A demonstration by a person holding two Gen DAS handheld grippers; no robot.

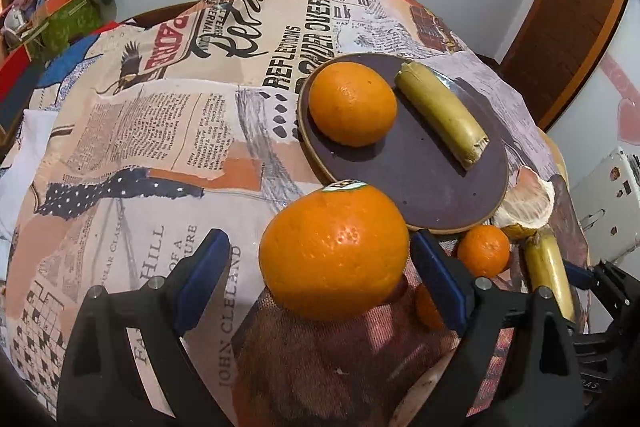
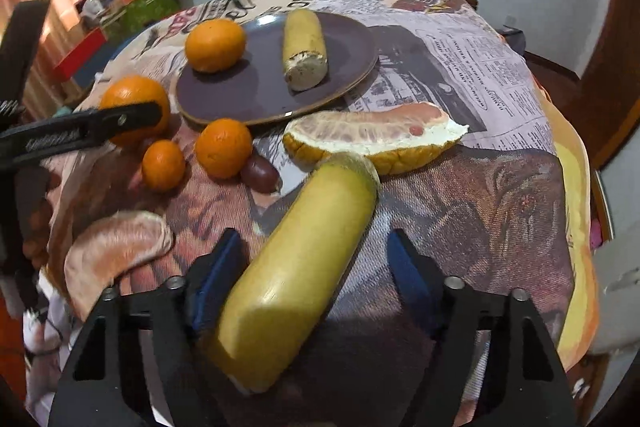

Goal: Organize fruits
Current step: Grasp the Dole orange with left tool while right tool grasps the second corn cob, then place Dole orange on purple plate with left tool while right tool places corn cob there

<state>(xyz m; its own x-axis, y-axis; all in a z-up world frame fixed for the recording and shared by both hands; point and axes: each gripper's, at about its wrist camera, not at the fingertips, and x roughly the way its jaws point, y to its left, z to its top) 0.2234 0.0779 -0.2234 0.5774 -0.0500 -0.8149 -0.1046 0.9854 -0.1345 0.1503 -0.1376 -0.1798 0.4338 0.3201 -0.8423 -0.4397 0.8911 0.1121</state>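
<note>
Two-handed fruit sorting, pick-up stage. The left gripper (image 1: pixel 320 269) straddles a large orange (image 1: pixel 334 253) that lies on the collage-print tablecloth (image 1: pixel 132 155) just in front of the brown plate (image 1: pixel 424 183); its blue pads (image 1: pixel 202 269) stand apart, a gap showing at the left pad while the right pad is at or very near the peel. The right gripper (image 2: pixel 316 277) straddles a cut banana piece (image 2: pixel 296 275) lying on the cloth; the left pad meets the peel, the right pad is clear of it, so nothing is clamped.

The plate already carries one orange (image 1: pixel 352 103) and one banana piece (image 1: pixel 442 115). Off the plate lie two small mandarins (image 2: pixel 224 147), a dark grape-like fruit (image 2: pixel 260 169) and two pomelo segments (image 2: pixel 372 137) (one peeled, one on its rind).

Judged next move: each gripper closes fully on its fruit, gently on the soft banana, then lifts and carries it to the plate's free area.
</note>
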